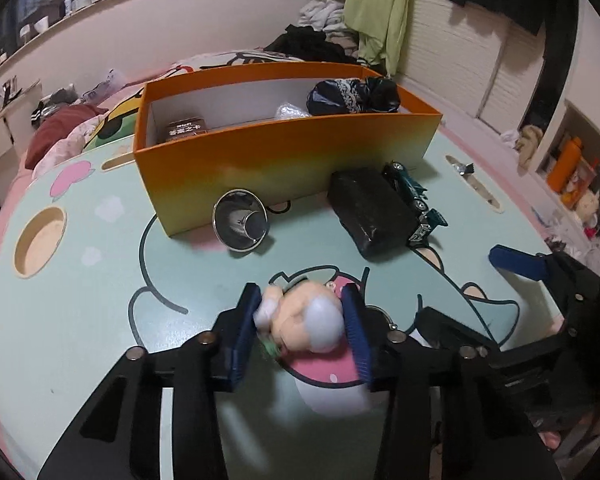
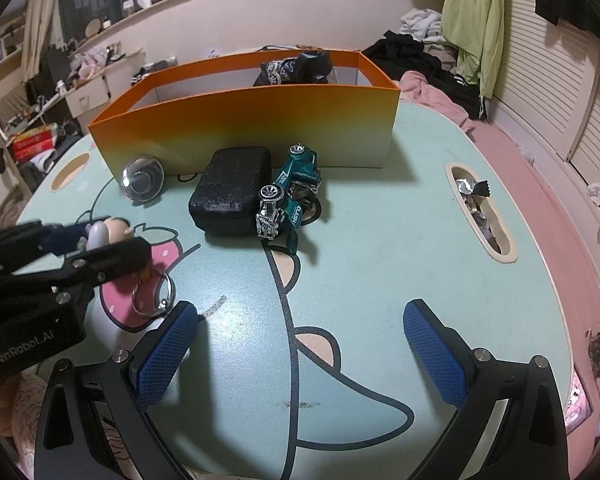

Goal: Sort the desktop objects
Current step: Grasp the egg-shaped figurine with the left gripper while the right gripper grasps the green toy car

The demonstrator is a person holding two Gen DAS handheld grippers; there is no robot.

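My left gripper [image 1: 302, 326] is shut on a small doll keychain [image 1: 308, 320] with a peach body and white hair, at or just above the table; its metal ring [image 2: 162, 292] hangs beside it. The right wrist view shows that gripper [image 2: 96, 240] at the left with the doll [image 2: 108, 230]. My right gripper [image 2: 300, 352] is open and empty over the table's near side. An orange box [image 1: 284, 152] stands at the back and also shows in the right wrist view [image 2: 252, 128]. In front of it lie a black case [image 2: 230, 190], a teal toy car [image 2: 290, 196] and a round metal lid [image 2: 143, 180].
The box holds a dark lace-trimmed bundle [image 1: 352, 94], a brown card box [image 1: 184, 130] and a clear wrapper. The pale green cartoon table [image 2: 380, 260] has a slot with foil wrappers [image 2: 476, 200] at the right and a round hole [image 1: 40, 242] at the left. Bedding and clothes surround it.
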